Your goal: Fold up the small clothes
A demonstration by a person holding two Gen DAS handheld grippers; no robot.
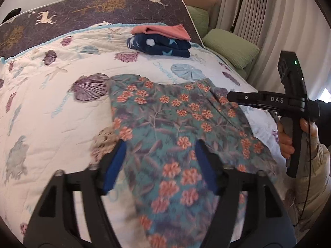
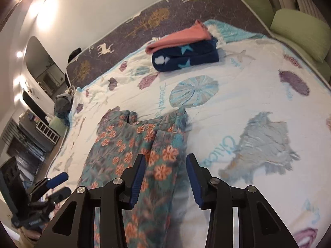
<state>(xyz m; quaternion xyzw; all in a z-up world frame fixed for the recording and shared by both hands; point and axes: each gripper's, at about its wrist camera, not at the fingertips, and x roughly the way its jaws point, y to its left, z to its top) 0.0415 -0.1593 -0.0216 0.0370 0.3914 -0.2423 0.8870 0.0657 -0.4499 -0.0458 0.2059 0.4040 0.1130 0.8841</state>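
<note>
You can read white letters "DAS" on the side of the right gripper point(image 1: 228, 97), above your hand point(image 1: 289, 136). On the quilt point(image 2: 258, 66) beside the floral garment point(image 2: 128, 144), pale blue script runs, too blurred to make out.

Premises: a home bedroom. A bed point(image 1: 62, 107) carries a seashell-print quilt point(image 2: 258, 95); green pillows point(image 1: 229, 47) lie beside the bed, curtains point(image 1: 269, 20) hang behind the pillows
</note>
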